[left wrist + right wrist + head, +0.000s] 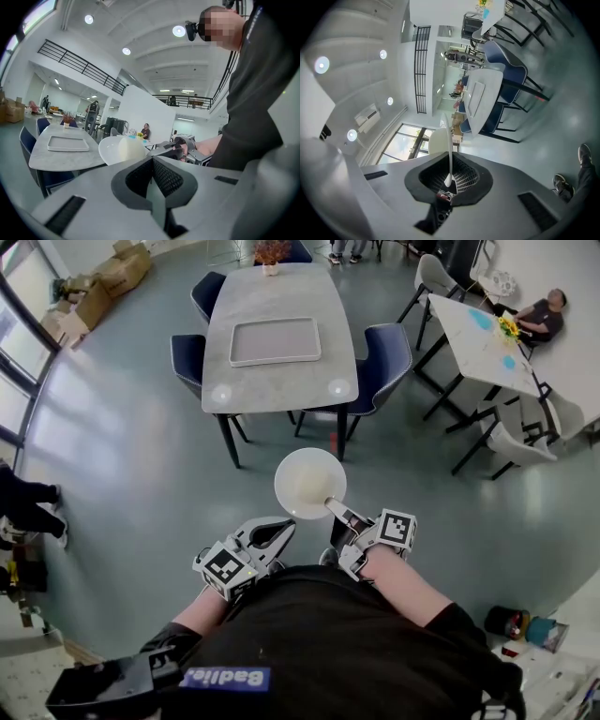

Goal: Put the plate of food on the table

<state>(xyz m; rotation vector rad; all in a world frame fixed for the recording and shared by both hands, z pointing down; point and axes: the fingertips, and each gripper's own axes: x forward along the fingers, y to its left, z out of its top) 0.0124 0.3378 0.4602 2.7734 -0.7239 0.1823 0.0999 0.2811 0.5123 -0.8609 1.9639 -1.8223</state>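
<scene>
The right tongs (pixel 337 511) pinch the white plate of food (pixel 305 482) by its near rim, level so nothing slides off, above the floor (pixel 131 474) well short of the marble surface (pixel 281 385), while the left tongs (pixel 277 532) sit pressed together, empty

Glossy white plate (pixel 309 482), perhaps ceramic; matt, stone-like table (pixel 281 296).

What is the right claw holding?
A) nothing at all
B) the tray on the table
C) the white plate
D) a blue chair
C: the right claw is pinched shut on the rim of the white plate.
</scene>
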